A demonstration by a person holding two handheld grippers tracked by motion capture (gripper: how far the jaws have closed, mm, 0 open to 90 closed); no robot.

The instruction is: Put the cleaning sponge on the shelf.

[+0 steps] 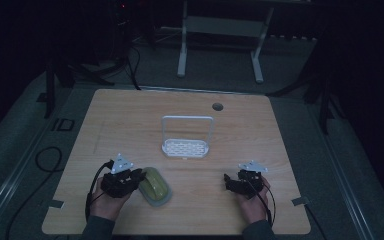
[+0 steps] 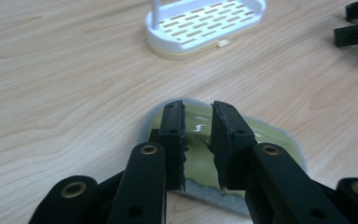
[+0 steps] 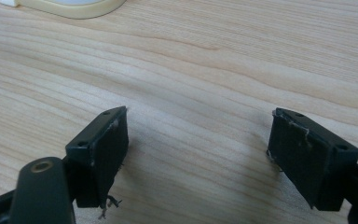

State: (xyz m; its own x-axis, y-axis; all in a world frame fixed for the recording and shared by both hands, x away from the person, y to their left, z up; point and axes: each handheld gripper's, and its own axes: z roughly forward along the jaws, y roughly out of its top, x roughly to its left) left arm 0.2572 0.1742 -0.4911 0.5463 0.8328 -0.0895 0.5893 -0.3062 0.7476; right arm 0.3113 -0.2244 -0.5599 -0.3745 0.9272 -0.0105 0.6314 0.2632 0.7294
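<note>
On the wooden table (image 1: 105, 120) lie two things: one yellow-green sponge (image 1: 155, 186) near the front edge and one white slotted rack (image 1: 185, 147) farther back at the centre. The left gripper (image 1: 141, 175) is at the sponge, its jaws drawn close over the top with a narrow gap between them. The right gripper (image 1: 227, 180) rests well apart, jaws spread wide above bare wood.

A white slotted rack (image 1: 185, 147) with an upright wire handle stands mid-table (image 1: 130, 120). A round hole (image 1: 217, 106) sits near the far edge. Behind, a white frame (image 1: 220, 30).
</note>
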